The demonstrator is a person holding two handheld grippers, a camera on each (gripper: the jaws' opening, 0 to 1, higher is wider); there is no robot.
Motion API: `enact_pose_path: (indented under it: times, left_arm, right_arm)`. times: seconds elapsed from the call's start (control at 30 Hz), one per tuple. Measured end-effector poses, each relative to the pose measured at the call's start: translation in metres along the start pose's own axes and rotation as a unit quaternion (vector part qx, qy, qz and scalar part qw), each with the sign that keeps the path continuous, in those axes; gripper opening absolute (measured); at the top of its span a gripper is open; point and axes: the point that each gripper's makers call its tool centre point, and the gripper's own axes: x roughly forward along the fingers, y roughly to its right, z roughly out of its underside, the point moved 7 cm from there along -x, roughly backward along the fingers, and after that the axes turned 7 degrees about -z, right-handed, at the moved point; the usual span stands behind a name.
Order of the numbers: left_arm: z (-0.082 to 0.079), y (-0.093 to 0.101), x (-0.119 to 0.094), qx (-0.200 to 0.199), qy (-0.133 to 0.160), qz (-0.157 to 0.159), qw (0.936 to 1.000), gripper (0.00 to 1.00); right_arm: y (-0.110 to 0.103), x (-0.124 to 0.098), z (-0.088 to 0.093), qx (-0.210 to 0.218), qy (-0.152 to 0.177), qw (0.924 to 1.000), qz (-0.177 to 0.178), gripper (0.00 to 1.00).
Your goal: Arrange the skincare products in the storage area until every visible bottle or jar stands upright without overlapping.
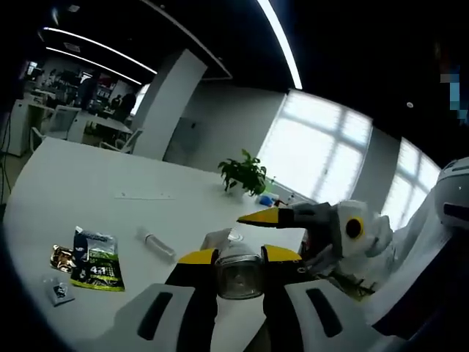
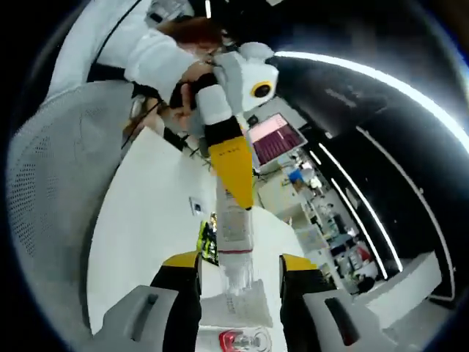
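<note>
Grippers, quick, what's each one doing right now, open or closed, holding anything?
Left gripper: closed on a clear bottle, held off the white table.
Right gripper: open, its jaws either side of that bottle, not gripping.

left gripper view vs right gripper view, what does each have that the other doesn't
Left gripper view: a potted plant, a green sachet and a small tube on the white table. Right gripper view: a grey mesh chair and a pink screen. Shared: the white table and the clear bottle held in the left claw.
</note>
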Motion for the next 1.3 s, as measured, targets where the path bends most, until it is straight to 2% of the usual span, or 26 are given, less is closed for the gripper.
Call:
enact_pose_path:
  times: [0.03,0.1,0.13,0.17,0.2,0.23,0.27,0.33,0.4,0.43,0.47,0.5,0.53,0.57,0.67,0.73,0.77,0.9,0.93,1.0,1.07,1.1,1.13,1.17,1.23,1.3]
  left_arm:
    - [0.0,0.0,0.0,-0.001,0.001,-0.001,1.0,0.18]
    - [0.0,-0.002,-0.001,-0.001,0.002,-0.005,1.0,0.18]
    - [-0.001,-0.003,-0.001,-0.001,0.003,-0.007,1.0,0.18]
    - [0.0,-0.003,0.0,-0.001,0.003,-0.007,1.0,0.18]
    - [0.0,-0.004,0.0,-0.002,0.002,-0.008,1.0,0.18]
    - [0.001,-0.004,0.0,-0.002,0.003,-0.008,1.0,0.18]
    - [0.001,-0.005,0.0,-0.003,0.004,-0.009,0.9999,0.18]
    - [0.0,-0.006,0.0,-0.003,0.006,-0.008,0.9999,0.18]
    - [0.0,-0.005,0.0,-0.005,0.008,-0.006,0.9999,0.18]
    - [-0.001,-0.005,0.0,-0.004,0.009,-0.006,0.9999,0.18]
    - [-0.001,-0.004,0.0,-0.003,0.01,-0.005,0.9999,0.18]
    - [-0.001,-0.003,0.0,-0.002,0.01,-0.003,0.9999,0.18]
    - [-0.002,-0.001,0.001,0.0,0.011,-0.001,0.9999,0.18]
    - [-0.002,0.001,0.001,0.004,0.012,0.002,0.9999,0.18]
    - [-0.002,0.001,0.001,0.006,0.015,0.001,0.9999,0.18]
    - [-0.002,0.002,0.001,0.008,0.016,0.004,0.9998,0.18]
    - [-0.001,0.003,0.001,0.011,0.016,0.006,0.9998,0.18]
    - [0.002,0.004,0.002,0.022,0.014,0.006,0.9996,0.18]
    - [0.003,0.005,0.002,0.02,0.014,0.007,0.9997,0.18]
    - [0.004,0.008,0.001,0.018,0.019,0.014,0.9995,0.18]
    - [0.006,0.012,0.003,0.02,0.019,0.019,0.9995,0.18]
    - [0.007,0.014,0.003,0.022,0.016,0.022,0.9994,0.18]
    - [0.01,0.017,0.004,0.029,0.011,0.025,0.9992,0.18]
    - [0.011,0.018,0.005,0.033,0.01,0.026,0.9991,0.18]
    - [0.013,0.022,0.005,0.044,0.011,0.03,0.9985,0.18]
    - [0.015,0.025,0.005,0.049,0.011,0.035,0.9981,0.18]
  right_arm:
    - [-0.001,-0.002,0.003,0.044,0.001,0.999,-0.004,0.36]
    - [-0.003,-0.006,0.006,0.153,0.023,0.9878,-0.014,0.37]
    - [-0.009,-0.008,0.006,0.232,0.04,0.9712,-0.035,0.39]
    - [-0.012,-0.008,0.007,0.258,0.042,0.9643,-0.041,0.41]
    - [-0.019,-0.009,0.009,0.328,0.045,0.9417,-0.059,0.42]
    - [-0.022,-0.009,0.011,0.361,0.05,0.9288,-0.069,0.41]
    - [-0.028,-0.01,0.011,0.407,0.059,0.9075,-0.084,0.41]
    - [-0.034,-0.012,0.018,0.452,0.07,0.884,-0.096,0.42]
    - [-0.044,-0.012,0.016,0.511,0.083,0.8483,-0.113,0.45]
    - [-0.05,-0.011,0.014,0.545,0.103,0.8235,-0.121,0.48]
    - [-0.053,-0.01,0.014,0.566,0.11,0.8079,-0.122,0.48]
    - [-0.057,-0.008,0.013,0.605,0.124,0.7771,-0.122,0.49]
    - [-0.059,-0.007,0.012,0.628,0.136,0.7552,-0.129,0.5]
    - [-0.06,-0.005,0.013,0.659,0.15,0.7267,-0.12,0.51]
    - [-0.06,-0.004,0.013,0.706,0.182,0.6776,-0.098,0.51]
    - [-0.058,-0.004,0.014,0.727,0.198,0.6508,-0.089,0.52]
    - [-0.056,-0.004,0.014,0.747,0.212,0.6245,-0.078,0.52]
    - [-0.048,-0.004,0.016,0.785,0.256,0.5609,-0.052,0.52]
    - [-0.046,-0.004,0.016,0.8,0.27,0.5337,-0.05,0.52]
    - [-0.045,-0.003,0.017,0.818,0.273,0.5043,-0.048,0.51]
    - [-0.044,0.0,0.019,0.821,0.274,0.4981,-0.044,0.5]
    - [-0.043,0.001,0.019,0.826,0.279,0.4885,-0.043,0.5]
    - [-0.041,0.002,0.018,0.834,0.289,0.468,-0.042,0.5]
    - [-0.041,0.002,0.018,0.838,0.288,0.4605,-0.046,0.5]
    - [-0.039,0.003,0.019,0.838,0.287,0.4631,-0.04,0.49]
    - [-0.038,0.004,0.021,0.839,0.288,0.46,-0.037,0.48]
